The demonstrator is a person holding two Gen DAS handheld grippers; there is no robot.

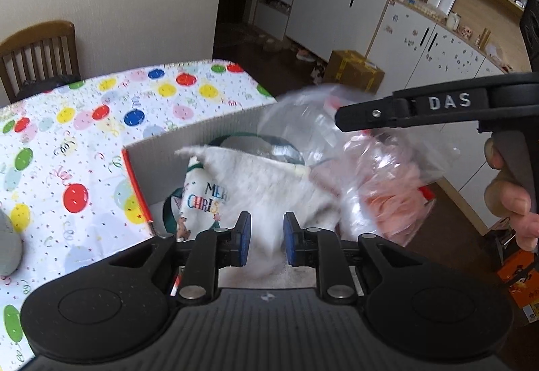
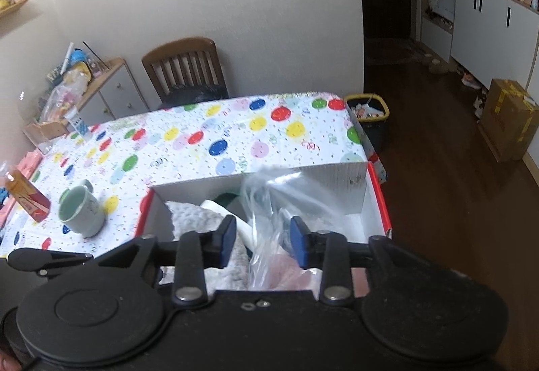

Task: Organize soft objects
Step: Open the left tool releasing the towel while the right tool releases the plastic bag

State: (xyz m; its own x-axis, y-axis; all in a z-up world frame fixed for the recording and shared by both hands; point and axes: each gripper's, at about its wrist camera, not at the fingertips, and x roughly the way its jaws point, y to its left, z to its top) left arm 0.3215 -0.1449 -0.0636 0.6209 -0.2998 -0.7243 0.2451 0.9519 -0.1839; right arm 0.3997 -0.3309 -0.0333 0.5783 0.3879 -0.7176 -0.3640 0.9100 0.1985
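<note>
A white cardboard box with a red rim (image 1: 202,132) (image 2: 374,189) sits at the table's near right corner. Inside lie a white fleece cloth (image 1: 269,189) (image 2: 195,216), a "Merry Christmas" fabric bag (image 1: 202,199) and a clear plastic bag with pink soft stuff (image 1: 380,189) (image 2: 276,202). My left gripper (image 1: 267,233) is open just above the white cloth, holding nothing. My right gripper (image 2: 262,236) is open over the box, its jaws on either side of the plastic bag's top without closing on it. The right gripper's body also shows in the left wrist view (image 1: 438,105).
The table carries a balloon-print cloth (image 2: 219,138). A pale green mug (image 2: 81,209) and an orange pouch (image 2: 27,196) stand to the left of the box. A wooden chair (image 2: 185,68) is behind the table. A bin (image 2: 369,115) and a cardboard carton (image 2: 508,118) are on the floor.
</note>
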